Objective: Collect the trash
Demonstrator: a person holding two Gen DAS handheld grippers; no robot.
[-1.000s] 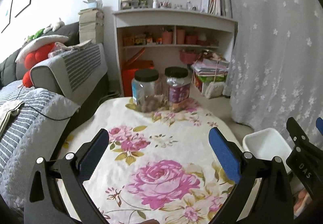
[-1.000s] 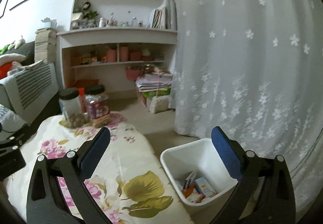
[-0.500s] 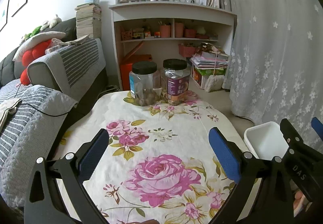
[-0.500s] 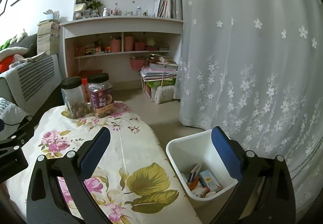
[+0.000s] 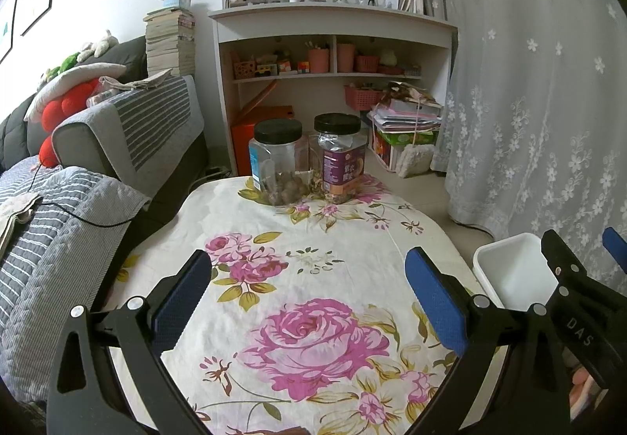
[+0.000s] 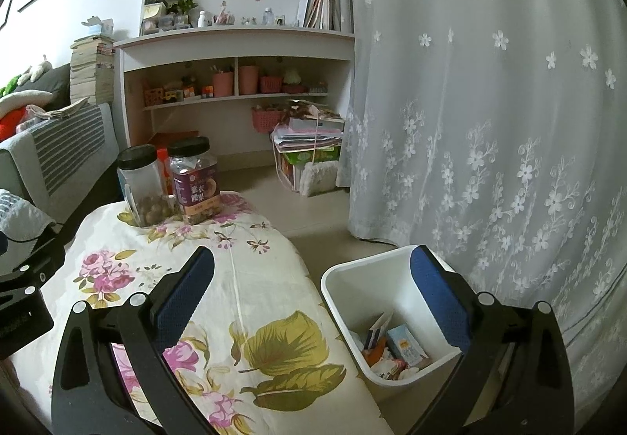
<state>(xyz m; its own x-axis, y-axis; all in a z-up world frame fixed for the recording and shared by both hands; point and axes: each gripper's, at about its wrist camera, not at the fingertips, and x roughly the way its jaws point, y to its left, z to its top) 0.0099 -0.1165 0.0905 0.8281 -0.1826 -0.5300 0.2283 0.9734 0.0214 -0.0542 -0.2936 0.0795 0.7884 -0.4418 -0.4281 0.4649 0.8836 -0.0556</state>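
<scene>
Both the left gripper (image 5: 307,298) and right gripper (image 6: 311,292) gape wide, empty; bin (image 6: 354,280) sits beside the bench (image 5: 313,239) for easy drops.

left gripper (image 5: 309,290) — black frame, blue pads, silver screws | right gripper (image 6: 313,286) — same build, white "DAS" marking

Bare floral tablecloth (image 5: 313,278) filling the frame's centre and bottom, two black-lidded jars (image 5: 309,160) side by side blocking its top edge, sofa arm (image 5: 129,129) crowding left, open white bin (image 6: 376,301) lower right, curtain (image 6: 490,141) hanging close behind it
</scene>
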